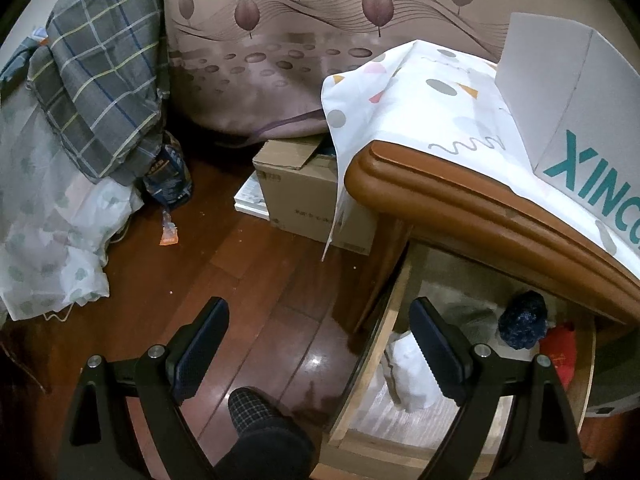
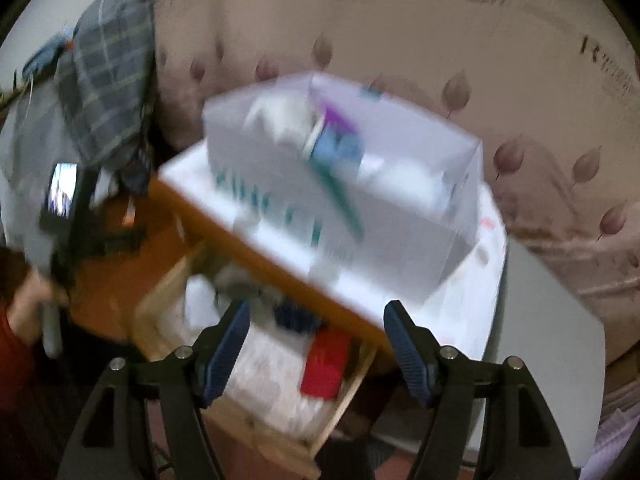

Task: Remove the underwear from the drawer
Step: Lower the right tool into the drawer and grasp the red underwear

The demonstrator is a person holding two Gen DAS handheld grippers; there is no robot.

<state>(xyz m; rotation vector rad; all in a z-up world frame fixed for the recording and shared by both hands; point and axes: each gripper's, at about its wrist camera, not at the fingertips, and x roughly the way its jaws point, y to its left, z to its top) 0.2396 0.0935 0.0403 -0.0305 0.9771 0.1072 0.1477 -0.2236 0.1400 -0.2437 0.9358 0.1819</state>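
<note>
Wooden cabinet, its top surface covered by a white patterned cloth, carries a white box with teal lettering; a curtain with a leaf print hangs behind. Below the cabinet edge the drawer stands pulled out, pale wood frame, contents exposed. Inside, by the left wrist view: a white crumpled piece toward the left wall of the drawer, a dark blue bundle further back under the cabinet lip, and a red item just beside the bundle. Which of these is the underwear cannot be told; all are still in the drawer. A foot in a dark checked slipper rests on the wood floor next to the drawer. Left tongs spread wide, empty, straddling the drawer's left wall. Right tongs also spread, nothing between the pads, hovering over the drawer; that view is heavily motion-blurred, red item visible between the fingers and dark bundle just above it. Step in hand, as judged: approach after opening, no grasp made. Next move calls for lowering the right tongs onto one fabric piece, clear of the cabinet lip, and closing on a fold.
</note>
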